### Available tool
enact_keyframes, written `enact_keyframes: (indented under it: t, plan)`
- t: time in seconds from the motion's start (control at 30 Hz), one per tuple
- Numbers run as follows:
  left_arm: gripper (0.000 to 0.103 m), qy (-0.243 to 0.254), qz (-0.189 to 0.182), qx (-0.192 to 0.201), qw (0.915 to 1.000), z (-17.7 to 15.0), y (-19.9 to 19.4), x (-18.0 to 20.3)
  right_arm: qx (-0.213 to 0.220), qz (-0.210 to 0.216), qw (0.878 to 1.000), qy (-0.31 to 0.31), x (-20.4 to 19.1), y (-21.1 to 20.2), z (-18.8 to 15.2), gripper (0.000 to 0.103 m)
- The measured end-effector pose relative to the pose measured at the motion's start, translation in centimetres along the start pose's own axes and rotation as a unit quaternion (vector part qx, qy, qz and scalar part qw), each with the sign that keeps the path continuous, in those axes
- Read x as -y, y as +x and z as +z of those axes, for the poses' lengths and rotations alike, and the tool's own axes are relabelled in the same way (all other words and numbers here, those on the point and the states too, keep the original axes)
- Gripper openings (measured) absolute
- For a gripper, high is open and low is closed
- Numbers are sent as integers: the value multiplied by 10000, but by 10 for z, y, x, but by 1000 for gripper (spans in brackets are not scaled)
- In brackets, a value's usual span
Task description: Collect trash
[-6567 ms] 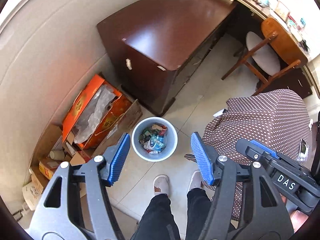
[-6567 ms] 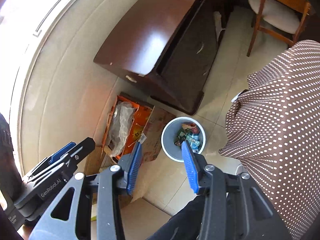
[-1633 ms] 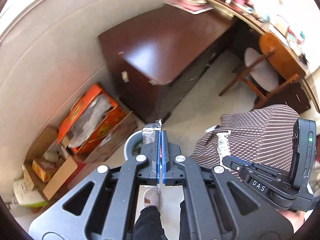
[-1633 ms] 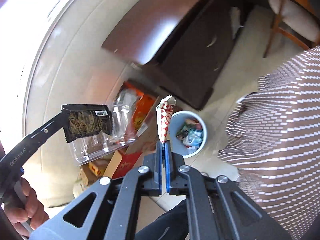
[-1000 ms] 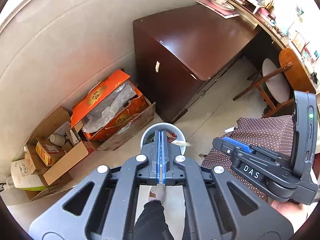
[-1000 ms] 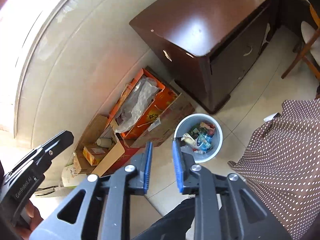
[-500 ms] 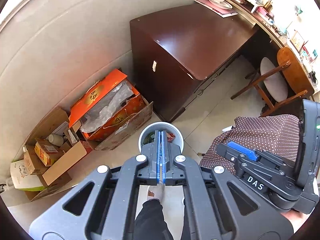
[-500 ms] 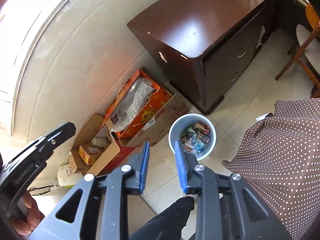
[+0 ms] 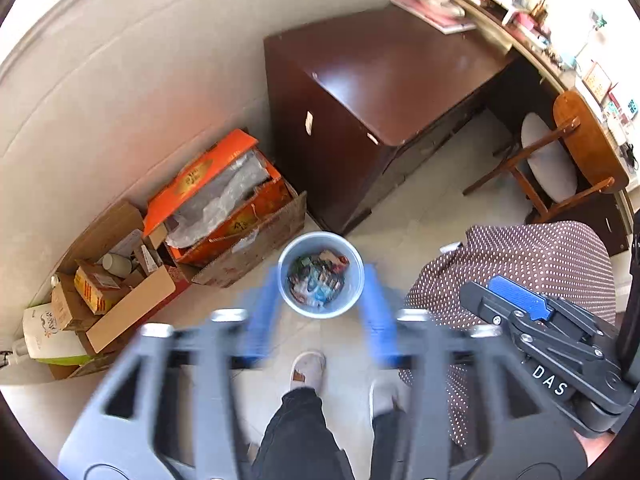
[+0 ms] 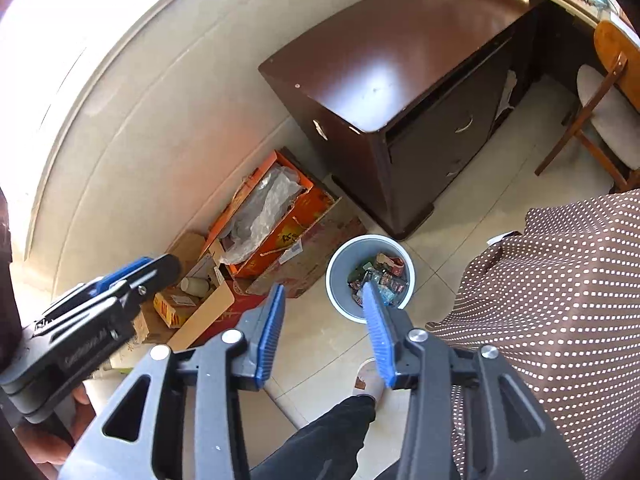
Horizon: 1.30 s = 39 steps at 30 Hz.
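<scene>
- Left claw [image 9: 320, 312]: blurred, blue pads spread wide, nothing between them; frame centre, above the bin
- Right claw [image 10: 326, 332]: spread, empty, lower centre
- Trash bin [image 9: 322, 312] on floor, centre frame, holds wrappers [image 9: 318, 276]; beside cardboard boxes [image 9: 224, 208]

My left gripper [image 9: 320, 308] is spread wide, its blue pads [image 9: 262, 312] blurred and nothing held between them, pointing steeply down toward the floor. The right gripper [image 10: 322, 332] is parted too and empty, its pads [image 10: 270, 332] sharp, aimed downward the same way. In the left wrist view the right tool's body sits at four o'clock; in the right wrist view the left tool's body sits at eight o'clock, my left hand [image 10: 52, 444] below it. My legs and feet show at six o'clock.
</scene>
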State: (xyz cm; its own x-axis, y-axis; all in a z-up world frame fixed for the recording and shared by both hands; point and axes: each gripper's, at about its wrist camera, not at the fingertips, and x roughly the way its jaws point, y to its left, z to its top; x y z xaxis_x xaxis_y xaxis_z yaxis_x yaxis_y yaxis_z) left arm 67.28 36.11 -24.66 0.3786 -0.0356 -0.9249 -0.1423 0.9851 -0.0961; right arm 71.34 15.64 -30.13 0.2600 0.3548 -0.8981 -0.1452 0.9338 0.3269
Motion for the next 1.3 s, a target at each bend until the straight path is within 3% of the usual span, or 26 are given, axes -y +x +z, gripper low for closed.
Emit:
enact_keyframes:
  t: [0.23, 0.4, 0.57, 0.7, 0.83, 1.07, 1.3]
  plan:
    - [56, -164, 258, 478, 9984, -49, -52, 37, 254, 196, 9981, -524, 17, -48, -36, 49]
    - [70, -373, 325, 902, 9947, -113, -103, 84, 551, 279, 9925, -1056, 51, -108, -86, 56]
    - [76, -569, 380, 1318, 9889, -181, -165, 131, 752, 338, 9864, -1419, 76, -164, -132, 59]
    - [80, -643, 517, 1536, 9847, -223, -209, 151, 1019, 390, 9822, -1526, 87, -213, -173, 68]
    - [83, -630, 415, 1666, 9831, -261, -243, 163, 1329, 340, 9798, -1457, 101, -259, -216, 79]
    - [84, -419, 352, 1999, 9783, -329, -298, 185, 1808, 210, 9744, -1319, 122, -329, -291, 84]
    - [85, -173, 181, 2430, 9697, -409, -349, 210, 2547, -109, 9599, -1168, 138, -399, -399, 90]
